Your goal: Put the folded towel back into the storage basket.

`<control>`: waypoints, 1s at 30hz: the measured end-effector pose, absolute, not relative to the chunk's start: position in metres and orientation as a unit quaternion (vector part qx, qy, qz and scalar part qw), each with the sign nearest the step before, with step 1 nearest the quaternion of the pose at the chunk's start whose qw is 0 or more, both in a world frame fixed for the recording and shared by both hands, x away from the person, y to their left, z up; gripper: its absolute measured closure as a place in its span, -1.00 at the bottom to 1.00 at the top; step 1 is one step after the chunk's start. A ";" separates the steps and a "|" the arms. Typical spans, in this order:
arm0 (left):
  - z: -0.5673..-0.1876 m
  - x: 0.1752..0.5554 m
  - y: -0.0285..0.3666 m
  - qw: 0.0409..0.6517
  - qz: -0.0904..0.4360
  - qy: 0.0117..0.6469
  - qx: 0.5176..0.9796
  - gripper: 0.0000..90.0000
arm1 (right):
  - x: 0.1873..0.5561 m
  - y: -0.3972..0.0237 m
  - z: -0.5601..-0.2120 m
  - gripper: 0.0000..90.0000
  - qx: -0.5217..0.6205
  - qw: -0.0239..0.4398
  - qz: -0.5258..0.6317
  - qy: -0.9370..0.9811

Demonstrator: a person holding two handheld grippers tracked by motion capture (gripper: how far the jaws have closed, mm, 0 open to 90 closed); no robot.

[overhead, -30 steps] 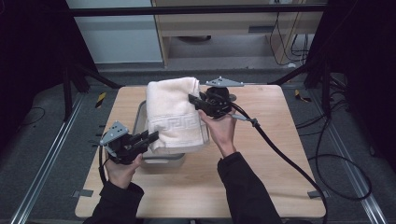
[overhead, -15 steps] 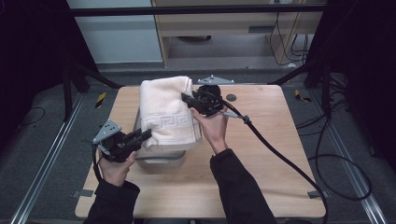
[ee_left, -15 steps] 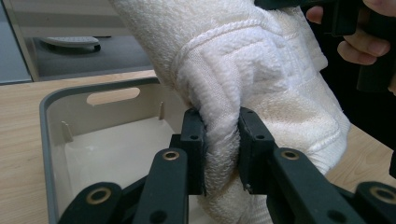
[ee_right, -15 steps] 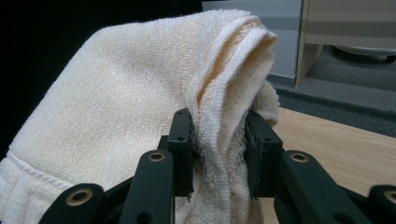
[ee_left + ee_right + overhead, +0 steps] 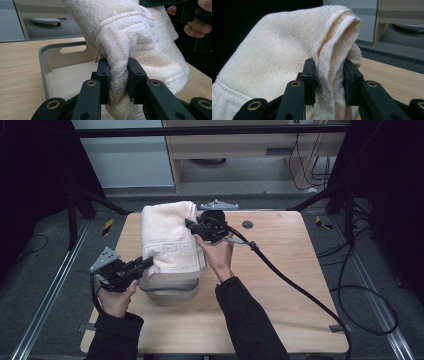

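Both grippers, L (image 5: 117, 75) & R (image 5: 328, 75), clamped on folded towel (image 5: 167, 237), held over grey bin (image 5: 170, 287). Towel not yet inside; lowering & release left.

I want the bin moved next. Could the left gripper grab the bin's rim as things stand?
Probably not yet. The left gripper is shut on the towel, which hangs over the bin; so is the right gripper. It must let go first; the near rim looks bare.
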State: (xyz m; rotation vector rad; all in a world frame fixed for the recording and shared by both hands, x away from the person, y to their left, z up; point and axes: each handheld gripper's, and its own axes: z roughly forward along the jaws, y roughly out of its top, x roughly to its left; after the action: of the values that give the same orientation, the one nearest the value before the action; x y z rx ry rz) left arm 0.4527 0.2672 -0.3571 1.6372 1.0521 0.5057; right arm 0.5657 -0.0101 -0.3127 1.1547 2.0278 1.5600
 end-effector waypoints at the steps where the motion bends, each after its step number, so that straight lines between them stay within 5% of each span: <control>1: -0.358 0.453 0.268 0.536 0.213 0.444 0.686 0.65 | 0.566 -0.009 -0.313 0.50 0.406 0.165 0.548 0.713; 30: -0.381 0.468 0.281 0.495 0.214 0.473 0.697 0.65 | 0.589 0.015 -0.349 0.50 0.414 0.147 0.527 0.727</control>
State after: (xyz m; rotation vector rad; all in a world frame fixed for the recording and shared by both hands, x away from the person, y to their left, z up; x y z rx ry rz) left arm 0.4682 0.2815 -0.3813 1.6895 1.1462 0.5198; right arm 0.5888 0.0145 -0.3488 1.1913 2.0928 1.5160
